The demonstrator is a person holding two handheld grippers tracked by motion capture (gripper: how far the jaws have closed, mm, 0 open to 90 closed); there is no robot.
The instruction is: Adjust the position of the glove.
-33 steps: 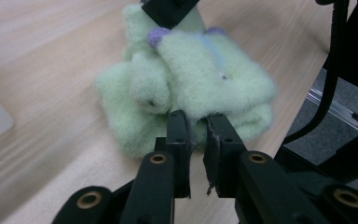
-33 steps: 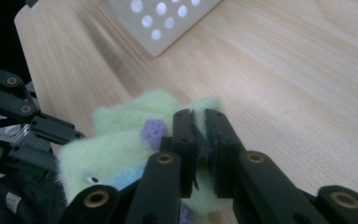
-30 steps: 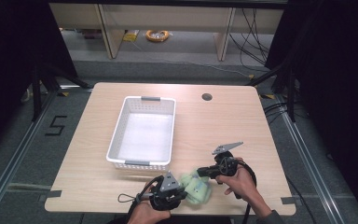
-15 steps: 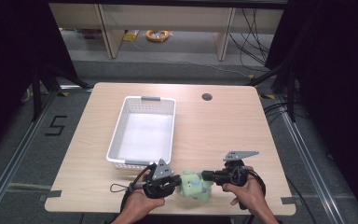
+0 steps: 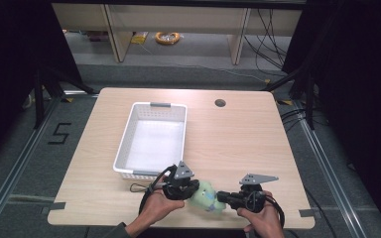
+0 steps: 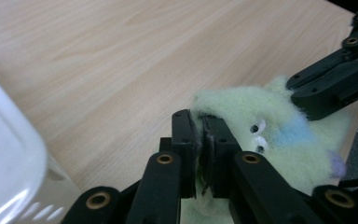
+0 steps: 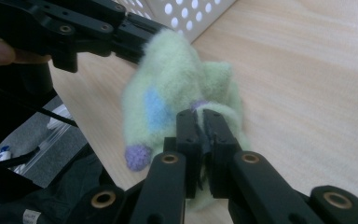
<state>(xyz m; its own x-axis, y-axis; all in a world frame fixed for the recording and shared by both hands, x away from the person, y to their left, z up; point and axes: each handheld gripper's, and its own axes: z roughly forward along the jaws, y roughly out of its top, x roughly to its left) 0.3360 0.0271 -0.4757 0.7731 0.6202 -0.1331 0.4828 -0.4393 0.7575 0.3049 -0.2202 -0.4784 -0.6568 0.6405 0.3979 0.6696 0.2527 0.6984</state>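
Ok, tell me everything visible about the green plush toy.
The pale green fluffy plush toy has a light blue patch, a small purple nub and stitched eyes. It sits at the wooden table's near edge, beside the white perforated plastic basket, pinched at opposite ends by the left gripper and right gripper.

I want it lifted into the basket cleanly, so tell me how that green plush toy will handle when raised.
The green plush toy looks soft: its fleece bunches where the left hand-held gripper pinches it, so it will probably sag between grips. It seems light for its size. The fuzzy surface should resist slipping from the right hand-held gripper.
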